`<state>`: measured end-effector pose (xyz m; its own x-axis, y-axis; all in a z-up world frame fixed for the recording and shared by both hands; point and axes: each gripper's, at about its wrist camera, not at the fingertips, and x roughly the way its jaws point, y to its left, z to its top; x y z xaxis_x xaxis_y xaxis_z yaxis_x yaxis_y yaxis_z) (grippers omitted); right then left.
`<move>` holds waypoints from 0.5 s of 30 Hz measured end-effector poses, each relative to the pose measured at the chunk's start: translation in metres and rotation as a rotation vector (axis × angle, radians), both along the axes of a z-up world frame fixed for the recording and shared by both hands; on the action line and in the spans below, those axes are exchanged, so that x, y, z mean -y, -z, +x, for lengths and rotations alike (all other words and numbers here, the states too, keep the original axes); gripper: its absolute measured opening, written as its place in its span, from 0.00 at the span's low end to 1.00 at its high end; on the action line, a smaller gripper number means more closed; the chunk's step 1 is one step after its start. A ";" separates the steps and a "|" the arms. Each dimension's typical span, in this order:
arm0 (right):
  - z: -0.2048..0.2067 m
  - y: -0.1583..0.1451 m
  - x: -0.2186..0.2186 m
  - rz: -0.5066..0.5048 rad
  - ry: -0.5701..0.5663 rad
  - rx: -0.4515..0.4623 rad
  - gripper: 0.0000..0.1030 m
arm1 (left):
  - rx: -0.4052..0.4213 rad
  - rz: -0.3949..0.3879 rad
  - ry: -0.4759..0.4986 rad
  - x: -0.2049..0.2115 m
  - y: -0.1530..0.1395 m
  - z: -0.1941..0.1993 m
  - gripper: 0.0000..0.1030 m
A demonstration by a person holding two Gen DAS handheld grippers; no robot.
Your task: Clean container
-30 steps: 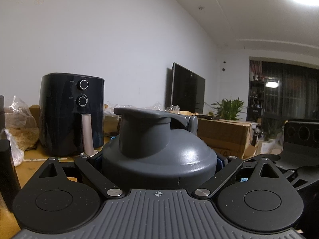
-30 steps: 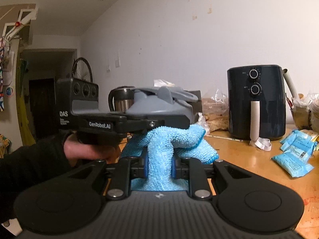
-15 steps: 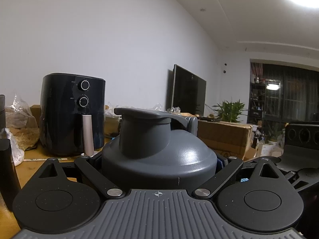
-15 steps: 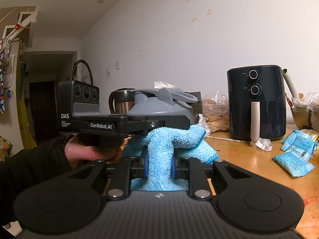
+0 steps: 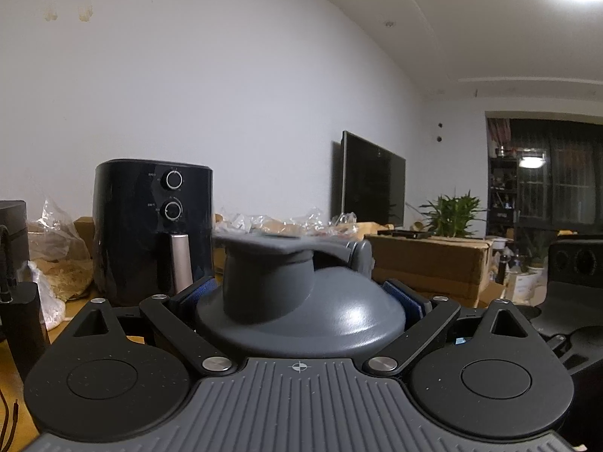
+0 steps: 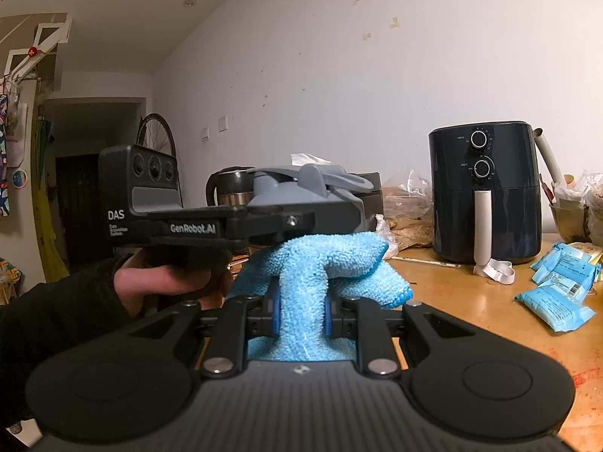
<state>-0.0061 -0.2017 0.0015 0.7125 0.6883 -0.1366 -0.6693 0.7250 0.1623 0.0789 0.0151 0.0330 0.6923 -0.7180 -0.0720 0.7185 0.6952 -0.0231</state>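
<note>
The container shows mainly as its domed grey lid with a flip cap, which fills the middle of the left wrist view. My left gripper is shut on it, a blue pad at each side of the lid. From the right wrist, the left gripper reaches in from the left, held by a hand in a dark sleeve, with the lid on top. My right gripper is shut on a blue cloth. The cloth bunches up against the underside of the left gripper and hides the container's body.
A black air fryer stands on the wooden table at the right, with blue packets in front of it. A steel kettle is behind the left gripper. Cardboard boxes and plastic bags line the wall.
In the left wrist view the lid now sits lower and looks blurred, and the air fryer has slid a little to the right. The right gripper and the cloth have stayed put.
</note>
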 end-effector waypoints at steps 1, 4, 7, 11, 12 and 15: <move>0.000 0.000 0.000 0.000 0.000 0.000 0.15 | 0.003 -0.003 -0.003 0.000 -0.001 0.000 0.94; 0.000 0.001 0.000 0.001 0.000 0.000 0.15 | 0.002 -0.004 -0.001 -0.001 -0.002 -0.001 0.93; 0.000 0.001 0.000 0.000 0.001 0.001 0.15 | -0.001 0.004 -0.003 0.001 -0.001 0.000 0.93; 0.000 0.000 -0.001 -0.004 0.003 0.002 0.15 | -0.003 0.010 -0.015 0.002 -0.002 -0.001 0.92; 0.000 -0.001 -0.001 -0.004 0.004 0.003 0.15 | -0.006 0.016 -0.016 0.003 -0.003 -0.001 0.92; -0.001 -0.002 -0.001 0.001 0.008 0.012 0.15 | -0.012 0.024 -0.016 0.004 -0.004 0.000 0.92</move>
<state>-0.0071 -0.2005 0.0038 0.7195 0.6828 -0.1269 -0.6655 0.7301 0.1550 0.0784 0.0112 0.0368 0.7025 -0.7050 -0.0976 0.7072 0.7068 -0.0149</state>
